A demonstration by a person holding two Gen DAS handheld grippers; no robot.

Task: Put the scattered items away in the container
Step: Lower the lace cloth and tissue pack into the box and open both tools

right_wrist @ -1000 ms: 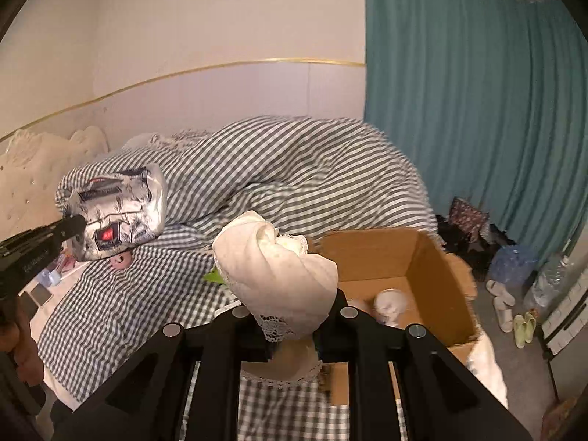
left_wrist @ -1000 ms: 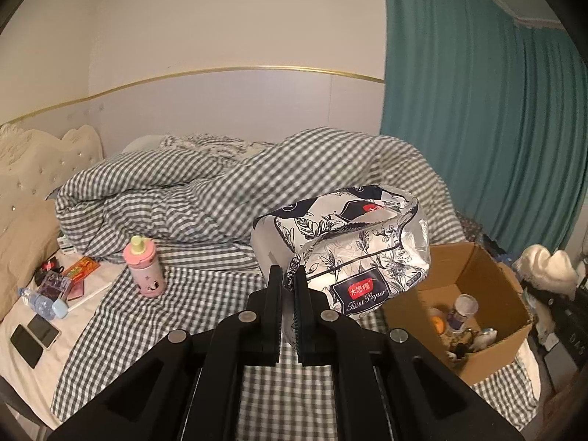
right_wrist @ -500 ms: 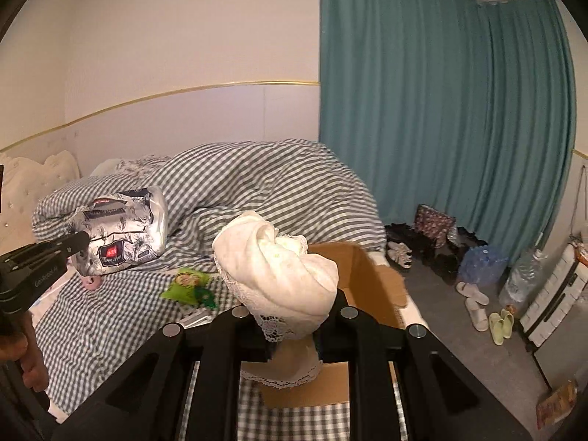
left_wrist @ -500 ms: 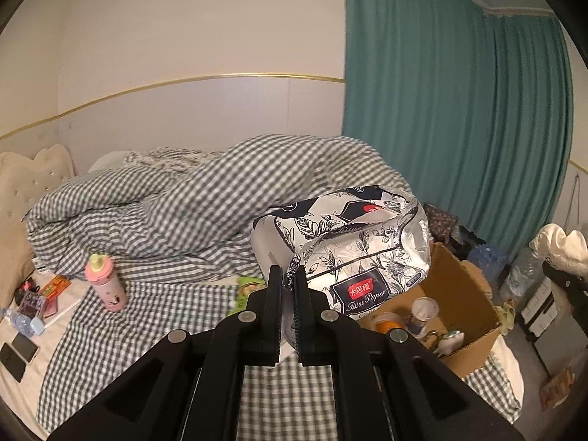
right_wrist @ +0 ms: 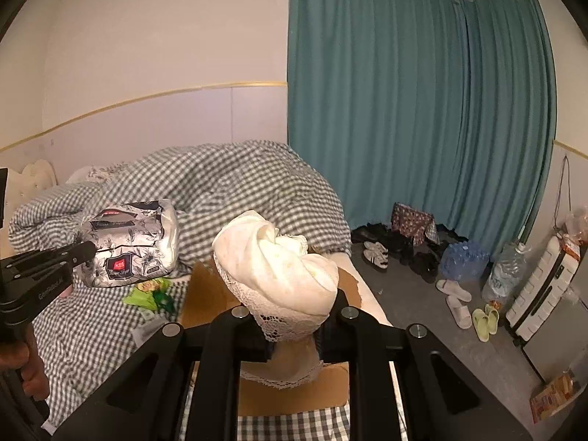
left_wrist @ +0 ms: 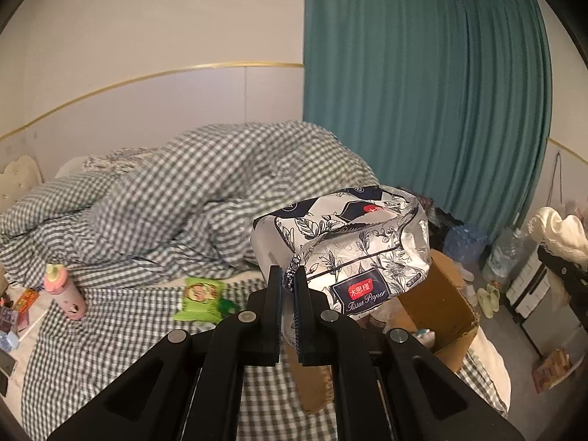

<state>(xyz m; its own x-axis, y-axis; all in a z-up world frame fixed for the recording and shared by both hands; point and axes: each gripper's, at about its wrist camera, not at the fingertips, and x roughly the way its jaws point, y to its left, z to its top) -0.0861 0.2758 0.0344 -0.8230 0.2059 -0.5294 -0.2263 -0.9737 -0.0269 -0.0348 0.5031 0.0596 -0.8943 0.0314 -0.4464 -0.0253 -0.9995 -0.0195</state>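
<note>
From my left wrist camera, my left gripper [left_wrist: 288,286] is closed tight on the corner of the tissue pack [left_wrist: 345,250], which hangs in the air above the cardboard box [left_wrist: 446,307] on the bed. From my right wrist camera, my right gripper [right_wrist: 294,325] clamps the cream cloth bundle [right_wrist: 275,268] over the same box [right_wrist: 217,294].
</note>
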